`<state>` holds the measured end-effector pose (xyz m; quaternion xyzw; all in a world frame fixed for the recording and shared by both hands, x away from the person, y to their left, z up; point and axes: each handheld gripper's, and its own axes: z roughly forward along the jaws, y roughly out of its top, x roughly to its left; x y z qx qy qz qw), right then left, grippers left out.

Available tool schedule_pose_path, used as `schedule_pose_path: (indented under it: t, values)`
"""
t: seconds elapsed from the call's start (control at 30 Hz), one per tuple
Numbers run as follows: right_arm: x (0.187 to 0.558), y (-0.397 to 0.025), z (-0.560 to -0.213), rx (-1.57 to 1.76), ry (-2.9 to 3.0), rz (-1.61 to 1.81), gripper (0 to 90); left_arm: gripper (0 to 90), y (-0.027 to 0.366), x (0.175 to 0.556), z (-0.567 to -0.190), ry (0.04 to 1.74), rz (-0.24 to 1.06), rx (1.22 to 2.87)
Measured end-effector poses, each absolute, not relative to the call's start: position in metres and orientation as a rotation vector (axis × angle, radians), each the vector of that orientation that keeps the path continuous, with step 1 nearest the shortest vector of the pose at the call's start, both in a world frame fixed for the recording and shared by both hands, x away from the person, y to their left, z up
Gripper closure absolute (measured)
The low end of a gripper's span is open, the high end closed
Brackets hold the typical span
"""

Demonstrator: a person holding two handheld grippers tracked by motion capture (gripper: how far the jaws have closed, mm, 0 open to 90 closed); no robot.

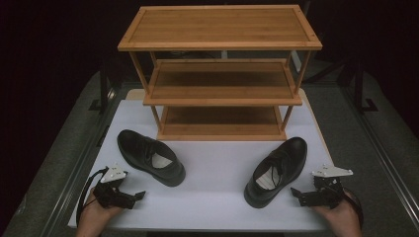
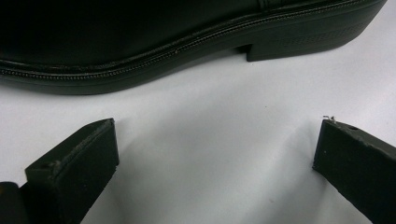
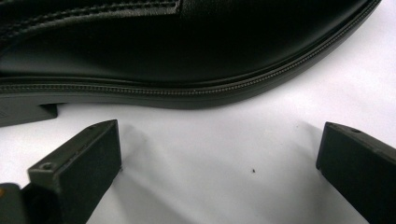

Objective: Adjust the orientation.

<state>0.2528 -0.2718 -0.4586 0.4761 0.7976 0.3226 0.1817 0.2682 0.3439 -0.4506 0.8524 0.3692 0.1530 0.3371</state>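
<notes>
Two black shoes lie on the white table (image 1: 217, 207), in front of a wooden rack (image 1: 220, 74) w/ three shelves. The left shoe (image 1: 149, 156) is lying w/ its toe toward the back left and its heel toward the middle of the table. The right shoe (image 1: 276, 170) points its toe to the back right, its heel is nearer to me.

My left gripper (image 1: 134, 196) rests low at the near left part of the table, just beside the left shoe but not touching it. In the left gripper view my fingers (image 2: 74, 172) are spread wide, nothing is between them, and the sole and heel of the shoe (image 2: 187, 42) pass across just ahead.

My right gripper (image 1: 298, 193) is at the near right part, close to the right shoe's side, approx. at its heel half. In the right gripper view these fingers (image 3: 77, 168) are also spread apart, holding nothing; the shoe's welt (image 3: 187, 88) runs across just beyond the tips, no contact.
</notes>
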Motion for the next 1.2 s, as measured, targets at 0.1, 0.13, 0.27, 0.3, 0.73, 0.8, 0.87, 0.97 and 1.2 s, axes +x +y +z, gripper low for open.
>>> schedule_pose_path:
  t: [0.1,0.13,0.27,0.3,0.73,0.8,0.87,0.97,1.2]
  values:
    - [0.253,-0.272,-0.459,1.347,2.251,0.915,0.0,0.0,0.344,0.268,-0.451,0.962,0.399,2.222]
    - [0.253,-0.272,-0.459,1.348,2.250,0.915,0.0,0.0,0.344,0.268,-0.450,0.960,0.400,2.226]
    - [0.253,-0.272,-0.459,1.347,2.251,0.909,0.0,0.0,0.344,0.267,-0.450,0.963,0.404,2.225]
    - [0.253,-0.272,-0.459,1.349,2.250,0.910,0.0,4.5,0.344,0.267,-0.449,0.959,0.407,2.218]
    - [0.253,-0.272,-0.459,1.347,2.250,0.907,0.0,49.7,0.360,0.254,-0.421,1.010,0.470,2.132]
    - [0.253,-0.272,-0.459,1.347,2.250,0.908,0.0,57.0,0.363,0.257,-0.417,1.023,0.459,2.127]
    - [0.253,-0.272,-0.459,1.347,2.250,0.908,0.0,65.9,0.366,0.263,-0.412,1.046,0.434,2.114]
    - [0.253,-0.272,-0.459,1.348,2.250,0.908,0.0,74.5,0.368,0.268,-0.409,1.053,0.432,2.126]
    - [0.253,-0.272,-0.459,1.344,2.250,0.909,0.0,89.9,0.373,0.291,-0.397,1.105,0.434,2.123]
